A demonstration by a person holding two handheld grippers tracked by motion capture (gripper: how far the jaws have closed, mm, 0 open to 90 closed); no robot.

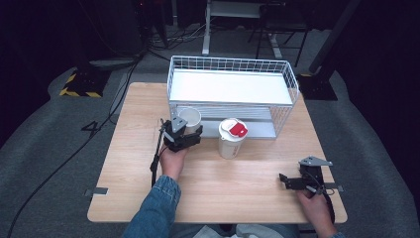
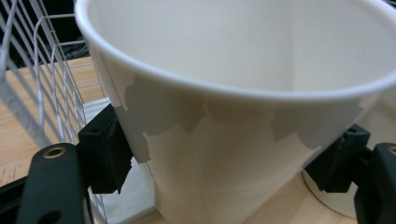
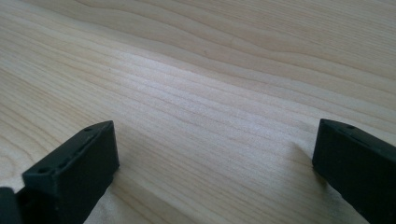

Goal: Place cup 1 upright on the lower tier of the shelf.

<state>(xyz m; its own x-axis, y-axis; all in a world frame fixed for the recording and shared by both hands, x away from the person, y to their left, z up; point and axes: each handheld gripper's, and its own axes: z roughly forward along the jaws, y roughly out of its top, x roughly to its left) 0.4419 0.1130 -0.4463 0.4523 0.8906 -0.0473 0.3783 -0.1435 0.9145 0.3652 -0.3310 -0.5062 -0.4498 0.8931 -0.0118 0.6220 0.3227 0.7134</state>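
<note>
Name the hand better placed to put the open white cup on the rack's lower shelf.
Left. The left gripper is already shut on the open cup right by the wire rack; the right gripper rests open and empty on the table, farther off.

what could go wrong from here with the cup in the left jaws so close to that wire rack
1. The left gripper is shut on the open white cup, pinching only its flexible wall; it could slip or buckle.
2. The cup sits right at the wire rack, so its rim might catch on the wires.
3. The lidded cup stands just beside it; a sideways swing could knock it over.
</note>
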